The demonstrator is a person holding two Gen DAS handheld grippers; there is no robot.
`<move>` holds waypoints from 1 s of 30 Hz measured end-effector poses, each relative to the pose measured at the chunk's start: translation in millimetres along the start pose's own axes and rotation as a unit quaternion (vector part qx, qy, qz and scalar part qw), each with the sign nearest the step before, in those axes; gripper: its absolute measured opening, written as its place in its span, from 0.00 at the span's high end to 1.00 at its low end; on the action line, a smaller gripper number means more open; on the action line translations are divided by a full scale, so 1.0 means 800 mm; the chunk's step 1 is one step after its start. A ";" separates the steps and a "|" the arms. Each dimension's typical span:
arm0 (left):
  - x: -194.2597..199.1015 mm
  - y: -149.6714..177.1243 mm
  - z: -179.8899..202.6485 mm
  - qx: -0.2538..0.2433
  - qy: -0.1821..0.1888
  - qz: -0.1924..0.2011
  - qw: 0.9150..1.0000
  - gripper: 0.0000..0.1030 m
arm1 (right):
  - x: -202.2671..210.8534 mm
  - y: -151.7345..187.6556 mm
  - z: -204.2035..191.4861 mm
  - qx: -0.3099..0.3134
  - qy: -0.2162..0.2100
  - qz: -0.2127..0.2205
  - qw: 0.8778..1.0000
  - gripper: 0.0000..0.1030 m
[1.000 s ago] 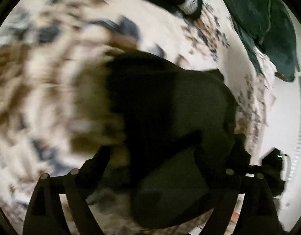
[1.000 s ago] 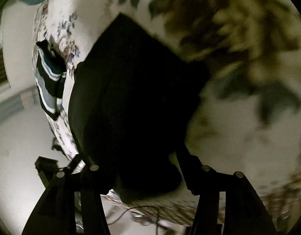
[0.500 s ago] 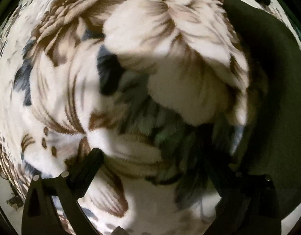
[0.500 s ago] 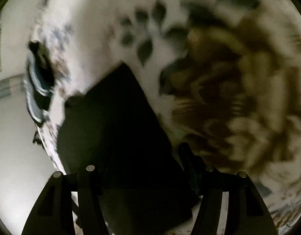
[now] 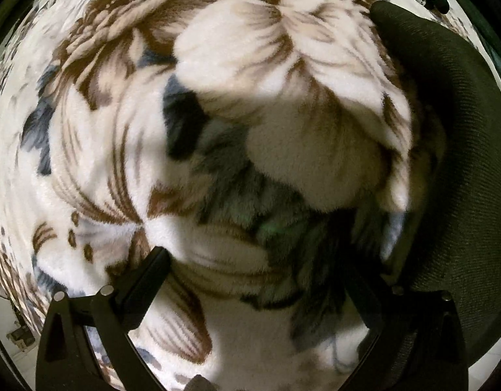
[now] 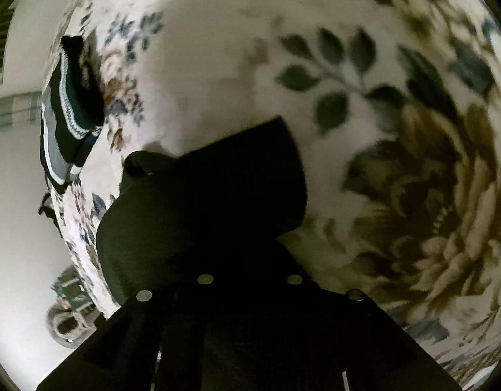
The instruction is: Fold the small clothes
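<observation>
The right gripper (image 6: pixel 250 260) has just been closing; its jaws are clenched on the near edge of the dark garment (image 6: pixel 201 208), which spreads away from them over the floral blanket (image 6: pixel 397 169). The left gripper (image 5: pixel 260 280) points straight down with jaws spread wide, nothing between them but blanket (image 5: pixel 120 150); the garment (image 5: pixel 452 150) lies just outside its right finger (image 5: pixel 374 296). A striped knit piece (image 6: pixel 71 104) lies well apart at the blanket's far edge. No writing is legible.
</observation>
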State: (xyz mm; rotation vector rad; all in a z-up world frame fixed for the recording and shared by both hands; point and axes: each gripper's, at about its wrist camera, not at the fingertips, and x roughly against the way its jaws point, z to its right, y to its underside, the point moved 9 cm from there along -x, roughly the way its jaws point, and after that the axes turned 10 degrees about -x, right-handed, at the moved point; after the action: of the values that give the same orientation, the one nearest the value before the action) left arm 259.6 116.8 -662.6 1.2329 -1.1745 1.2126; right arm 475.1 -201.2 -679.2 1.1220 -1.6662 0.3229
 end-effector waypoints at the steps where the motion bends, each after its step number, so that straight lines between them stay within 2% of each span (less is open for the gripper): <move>1: 0.001 0.000 0.000 -0.001 0.000 0.000 1.000 0.00 | 0.003 0.000 -0.006 0.007 0.003 0.005 1.000 0.88; 5: 0.001 0.001 -0.001 -0.002 0.003 0.001 1.000 0.00 | 0.012 0.001 -0.031 0.031 0.014 0.026 0.999 0.89; 12: 0.000 0.001 0.000 -0.002 0.002 0.003 1.000 0.00 | 0.042 0.007 -0.082 0.062 -0.006 0.058 0.996 0.91; 19: 0.001 0.001 0.001 -0.002 0.001 0.005 1.000 0.00 | 0.080 0.019 -0.126 0.125 -0.007 0.097 0.987 0.91; 22: 0.016 -0.001 0.002 -0.004 -0.024 0.013 1.000 0.00 | 0.084 0.022 -0.133 0.141 0.000 0.106 0.984 0.91; 25: 0.043 -0.007 0.010 -0.021 -0.071 0.038 0.997 0.00 | 0.080 0.022 -0.133 0.148 0.007 0.109 0.983 0.91; 30: 0.090 -0.025 0.040 -0.042 -0.090 0.085 0.991 0.00 | 0.074 0.017 -0.120 0.138 0.014 0.108 0.985 0.91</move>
State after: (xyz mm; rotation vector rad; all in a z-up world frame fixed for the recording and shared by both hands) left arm 282.2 85.6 -591.1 1.2185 -1.4744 1.1806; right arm 521.9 -158.7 -585.0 1.1320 -1.7572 0.7230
